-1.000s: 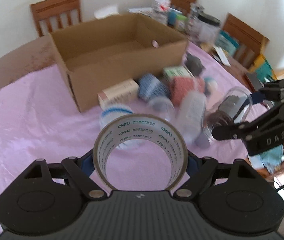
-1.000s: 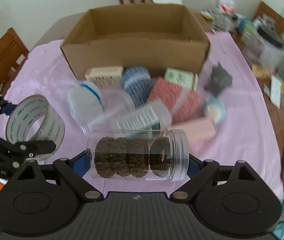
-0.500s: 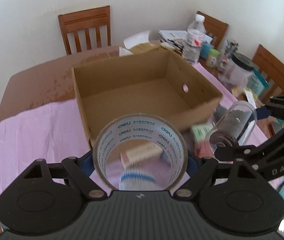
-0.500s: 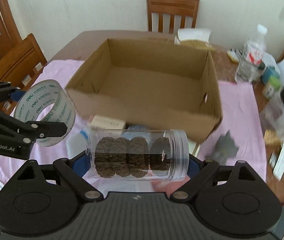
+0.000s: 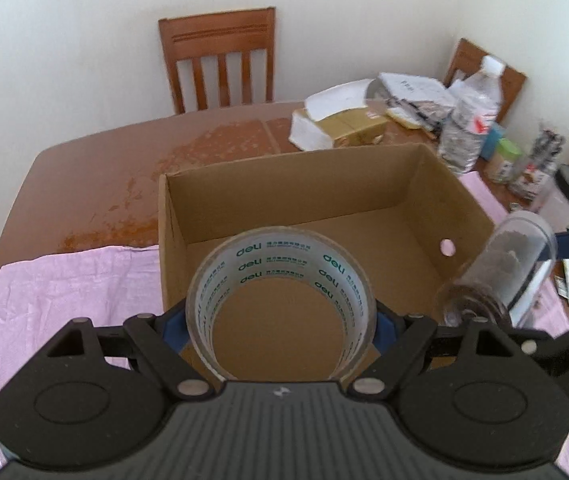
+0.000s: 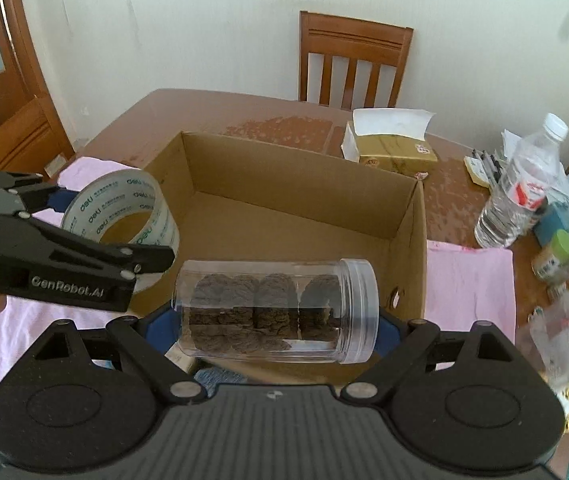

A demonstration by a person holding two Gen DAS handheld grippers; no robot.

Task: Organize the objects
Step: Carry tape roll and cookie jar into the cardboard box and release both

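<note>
At lower centre of the left wrist view, the left gripper clamps a tape roll over the open box. Low in the right wrist view, the right gripper clamps a clear jar sideways above the box's near wall.

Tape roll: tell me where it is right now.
The tape roll is clamped in the left gripper, held over the near left part of the open cardboard box, left of the clear jar in the right gripper.
</note>
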